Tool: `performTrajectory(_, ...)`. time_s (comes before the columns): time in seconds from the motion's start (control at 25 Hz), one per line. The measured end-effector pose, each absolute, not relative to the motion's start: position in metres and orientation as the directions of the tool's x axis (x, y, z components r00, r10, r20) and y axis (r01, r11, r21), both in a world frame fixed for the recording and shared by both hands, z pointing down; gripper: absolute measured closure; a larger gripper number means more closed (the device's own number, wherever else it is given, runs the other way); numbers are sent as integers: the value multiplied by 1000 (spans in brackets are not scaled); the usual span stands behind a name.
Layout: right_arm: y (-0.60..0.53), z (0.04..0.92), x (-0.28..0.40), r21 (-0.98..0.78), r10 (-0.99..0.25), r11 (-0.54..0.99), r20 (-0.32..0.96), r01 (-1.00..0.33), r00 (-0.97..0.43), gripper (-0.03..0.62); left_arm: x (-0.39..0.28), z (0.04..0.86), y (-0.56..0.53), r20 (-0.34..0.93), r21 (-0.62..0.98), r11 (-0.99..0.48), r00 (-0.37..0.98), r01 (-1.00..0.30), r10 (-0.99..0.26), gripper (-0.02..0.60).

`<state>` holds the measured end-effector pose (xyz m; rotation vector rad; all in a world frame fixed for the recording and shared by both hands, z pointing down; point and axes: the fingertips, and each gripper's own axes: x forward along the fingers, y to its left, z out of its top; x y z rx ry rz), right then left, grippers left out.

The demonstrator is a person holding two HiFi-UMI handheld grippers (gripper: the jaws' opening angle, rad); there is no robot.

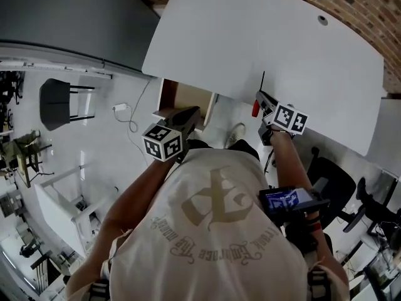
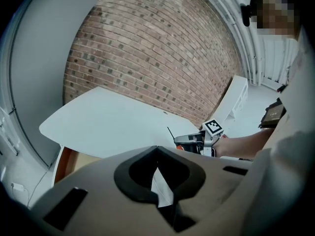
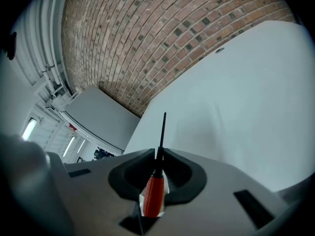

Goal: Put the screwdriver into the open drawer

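R gripper [image 3: 158,154] clamps red screwdriver [image 3: 154,195] over table [image 1: 263,36] edge. L gripper [image 2: 157,147] closed, nothing between its fingers, by open drawer [image 1: 190,98] under table; drawer's brown inside shows.

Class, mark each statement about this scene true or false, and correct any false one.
1. The right gripper holds the screwdriver. True.
2. The screwdriver's handle is blue. False: it is red.
3. The left gripper grips a tool. False: its jaws are together with nothing between them.
4. The drawer is open. True.
5. The screwdriver lies in the drawer. False: it is in the right gripper, not yet in the drawer.
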<state>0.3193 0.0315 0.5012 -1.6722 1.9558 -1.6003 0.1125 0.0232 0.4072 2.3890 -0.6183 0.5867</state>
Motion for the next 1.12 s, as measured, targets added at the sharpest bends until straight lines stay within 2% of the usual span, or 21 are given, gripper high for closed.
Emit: performTrajectory(1.12,-3,470,171,-656,-755,-215,581,-723,-303,528,-25,407,-61,415,505,-736,875,-450,-250,561)
